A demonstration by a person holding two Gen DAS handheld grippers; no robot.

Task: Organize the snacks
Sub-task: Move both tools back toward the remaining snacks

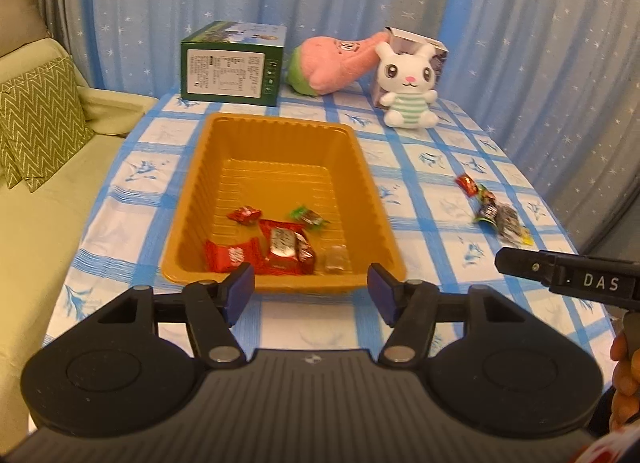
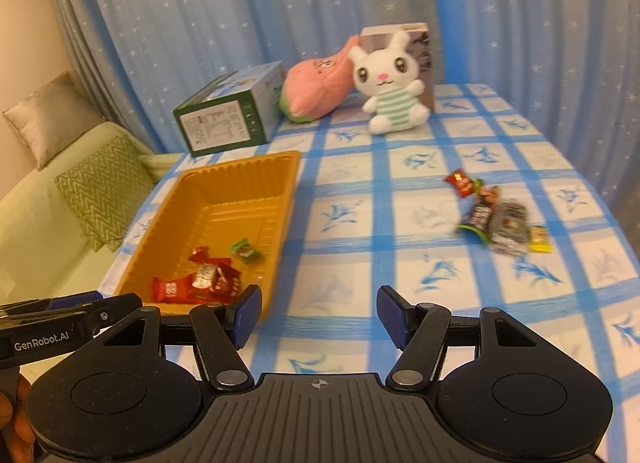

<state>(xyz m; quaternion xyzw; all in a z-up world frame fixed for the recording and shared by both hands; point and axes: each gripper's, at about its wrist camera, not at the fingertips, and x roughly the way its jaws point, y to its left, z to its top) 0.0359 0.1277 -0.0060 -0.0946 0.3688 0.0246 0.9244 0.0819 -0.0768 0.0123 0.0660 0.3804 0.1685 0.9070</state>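
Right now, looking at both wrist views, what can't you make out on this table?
- Loose snack wrappers on the checked tablecloth: motion-blurred in the right wrist view; count unclear.
- Orange plastic tray: near rim hidden by the left gripper fingers.
- Green carton label: too small.
- Grey box: behind the white plush rabbit.

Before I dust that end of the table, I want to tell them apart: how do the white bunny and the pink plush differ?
The white bunny sits upright facing the camera; the pink plush lies tilted on its side. The bunny wears a green-striped top; the pink plush has a green end. Both are soft toys at the table's far edge, side by side.
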